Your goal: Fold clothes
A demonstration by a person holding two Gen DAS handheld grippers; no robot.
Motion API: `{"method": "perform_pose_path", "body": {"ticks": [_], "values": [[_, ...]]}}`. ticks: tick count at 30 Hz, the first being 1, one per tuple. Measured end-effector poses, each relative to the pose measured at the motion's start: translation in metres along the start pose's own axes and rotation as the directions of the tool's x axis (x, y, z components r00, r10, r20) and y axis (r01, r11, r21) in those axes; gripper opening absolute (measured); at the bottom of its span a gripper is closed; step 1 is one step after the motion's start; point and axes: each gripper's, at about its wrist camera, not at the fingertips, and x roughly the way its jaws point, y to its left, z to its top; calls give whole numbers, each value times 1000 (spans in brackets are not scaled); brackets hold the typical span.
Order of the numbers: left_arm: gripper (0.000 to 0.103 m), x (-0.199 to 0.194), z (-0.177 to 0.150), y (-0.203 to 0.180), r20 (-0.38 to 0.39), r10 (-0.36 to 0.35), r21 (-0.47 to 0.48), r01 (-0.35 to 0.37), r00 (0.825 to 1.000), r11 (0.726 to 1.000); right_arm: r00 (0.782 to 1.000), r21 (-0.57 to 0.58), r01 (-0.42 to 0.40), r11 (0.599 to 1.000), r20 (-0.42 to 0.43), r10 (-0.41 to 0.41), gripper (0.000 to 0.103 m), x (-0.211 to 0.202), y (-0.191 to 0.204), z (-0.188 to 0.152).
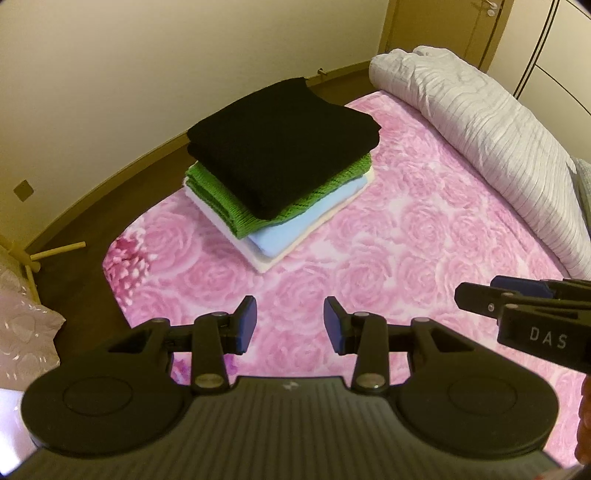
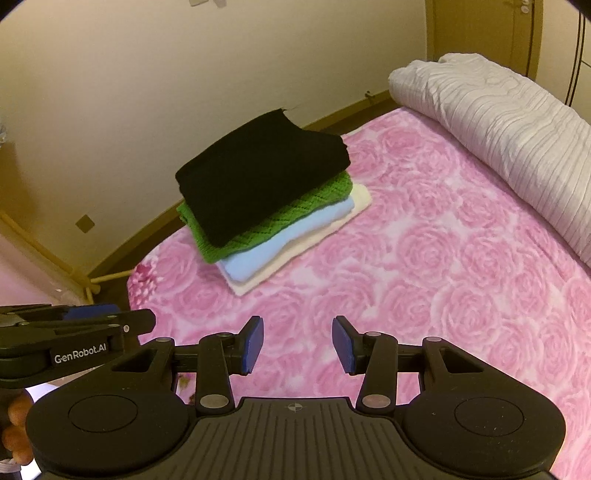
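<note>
A stack of folded clothes rests near the corner of a bed with a pink rose blanket [image 1: 388,236] [image 2: 424,266]. On top lies a black garment [image 1: 284,144] [image 2: 262,177], under it a green knit [image 1: 221,192] [image 2: 258,229], then a light blue piece [image 1: 295,229] [image 2: 280,251] and a cream one [image 1: 269,264] [image 2: 306,247] at the bottom. My left gripper [image 1: 290,325] hovers open over bare blanket in front of the stack, nothing between its blue pads. My right gripper [image 2: 298,343] is likewise open and empty, beside the left one, short of the stack.
A rolled white striped duvet [image 1: 480,140] [image 2: 498,129] lies along the bed's right side. Beyond the bed's left edge are dark floor, a wooden rack foot [image 1: 55,251] and the cream wall. A door [image 2: 480,26] stands at the far right.
</note>
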Motion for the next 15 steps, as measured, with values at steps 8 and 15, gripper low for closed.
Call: {"method": "perform_pose_path", "body": {"ticks": [8, 15], "values": [[36, 21, 11, 5, -19, 0, -10, 0, 1000, 1000, 999, -3, -11, 1000, -34, 11, 45, 22, 0, 12], [36, 34, 17, 9, -36, 1, -23, -2, 999, 1000, 998, -2, -16, 1000, -55, 16, 45, 38, -1, 21]]}}
